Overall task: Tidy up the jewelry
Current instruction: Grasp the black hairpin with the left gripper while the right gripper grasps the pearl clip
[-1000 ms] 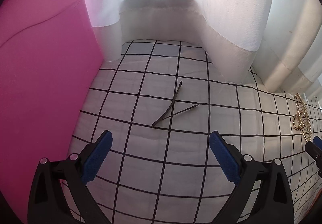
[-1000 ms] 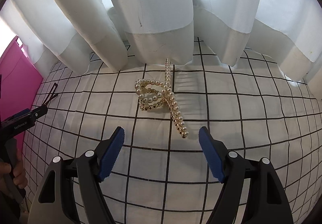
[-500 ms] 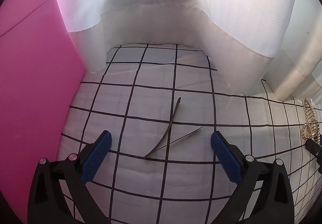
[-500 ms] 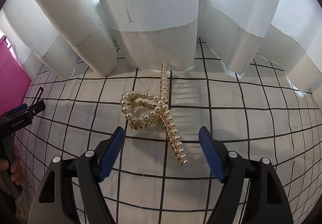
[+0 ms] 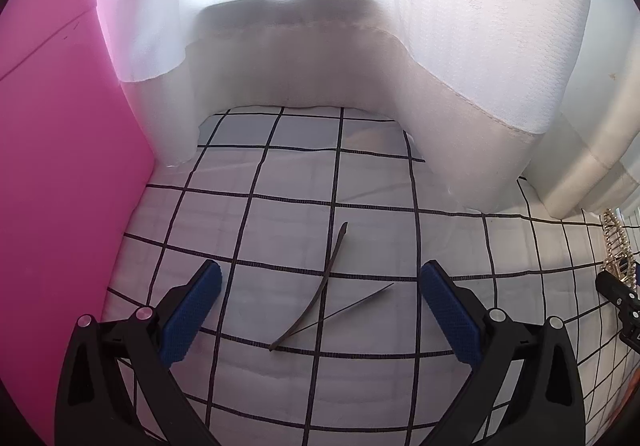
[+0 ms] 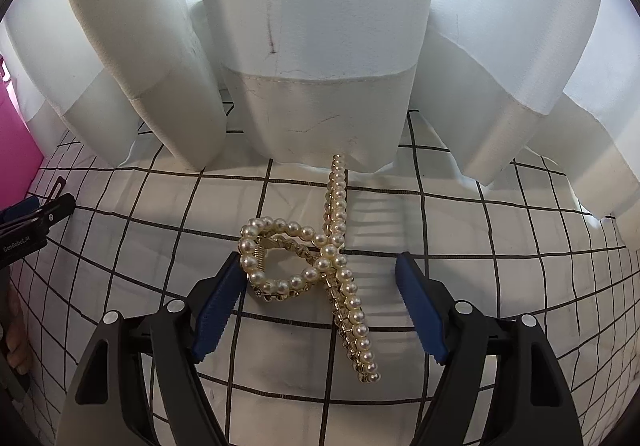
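A thin dark open hair clip [image 5: 324,294] lies flat on the white grid-patterned cloth [image 5: 280,213]. My left gripper [image 5: 320,310] is open, and the clip lies between its blue pads without touching them. A gold hair claw clip covered in pearls [image 6: 320,266] lies on the same cloth [image 6: 500,246]. My right gripper [image 6: 320,306] is open around it, and the clip's looped end is right at the left pad [image 6: 218,310]. The pearl clip also shows at the right edge of the left wrist view [image 5: 618,250].
White curtains [image 6: 312,45] hang down onto the cloth just behind both clips. A tall pink panel [image 5: 60,165] stands at the left of the dark clip. The left gripper's tip [image 6: 36,217] shows at the left edge of the right wrist view.
Both grippers have moved forward and down toward the cloth. The dark clip now lies between the left pads, and the pearl clip now lies between the right pads.
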{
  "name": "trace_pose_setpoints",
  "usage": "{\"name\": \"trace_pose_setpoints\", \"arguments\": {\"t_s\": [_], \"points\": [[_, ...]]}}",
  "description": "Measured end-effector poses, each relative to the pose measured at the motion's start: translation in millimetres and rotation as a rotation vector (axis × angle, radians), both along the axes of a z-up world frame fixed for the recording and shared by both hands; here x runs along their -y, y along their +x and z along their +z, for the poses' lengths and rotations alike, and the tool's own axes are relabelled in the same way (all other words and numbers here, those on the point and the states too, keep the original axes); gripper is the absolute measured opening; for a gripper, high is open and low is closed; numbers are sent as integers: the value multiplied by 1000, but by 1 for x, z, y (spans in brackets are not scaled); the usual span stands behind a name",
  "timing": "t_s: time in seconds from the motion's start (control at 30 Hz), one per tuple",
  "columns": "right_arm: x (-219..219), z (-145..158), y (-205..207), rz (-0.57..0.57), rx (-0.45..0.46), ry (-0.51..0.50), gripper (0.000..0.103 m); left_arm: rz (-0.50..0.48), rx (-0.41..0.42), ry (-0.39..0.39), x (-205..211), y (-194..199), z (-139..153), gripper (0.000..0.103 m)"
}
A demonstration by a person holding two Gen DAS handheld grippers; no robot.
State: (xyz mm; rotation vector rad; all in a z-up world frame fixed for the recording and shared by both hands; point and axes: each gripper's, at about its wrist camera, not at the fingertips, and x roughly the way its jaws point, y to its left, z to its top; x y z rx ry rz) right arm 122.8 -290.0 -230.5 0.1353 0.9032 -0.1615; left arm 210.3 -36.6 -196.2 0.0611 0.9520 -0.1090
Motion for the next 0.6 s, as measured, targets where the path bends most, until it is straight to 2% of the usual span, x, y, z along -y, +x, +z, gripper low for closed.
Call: {"name": "trace_pose_setpoints", "arguments": {"t_s": [0.1,0.17,0.2,0.23,0.3,0.33,0.4,0.43,0.5,0.6], "points": [[-4,-2,-5,2,7,1,71,-3,0,-2,4,-11,2,94],[-6,-1,-7,13,16,1,60,-17,1,-3,7,-18,3,88],[-10,-2,-14,22,20,-3,51,-29,4,-3,12,-21,3,81],[-13,-3,-18,23,19,-16,50,-42,8,-2,19,-26,5,78],[-14,-3,-18,25,19,-9,48,-68,14,-4,28,-31,6,63],[-15,-3,-18,23,20,-4,48,-79,17,-6,31,-33,7,59],[-12,-1,-22,22,21,-2,46,-97,24,-9,38,-37,8,37],[-10,1,-25,22,21,0,46,-107,26,-11,40,-39,9,31],[-13,2,-26,22,22,4,46,-110,25,-9,44,-41,10,24],[-13,2,-29,21,21,11,46,-108,15,-35,43,-45,12,18]]}}
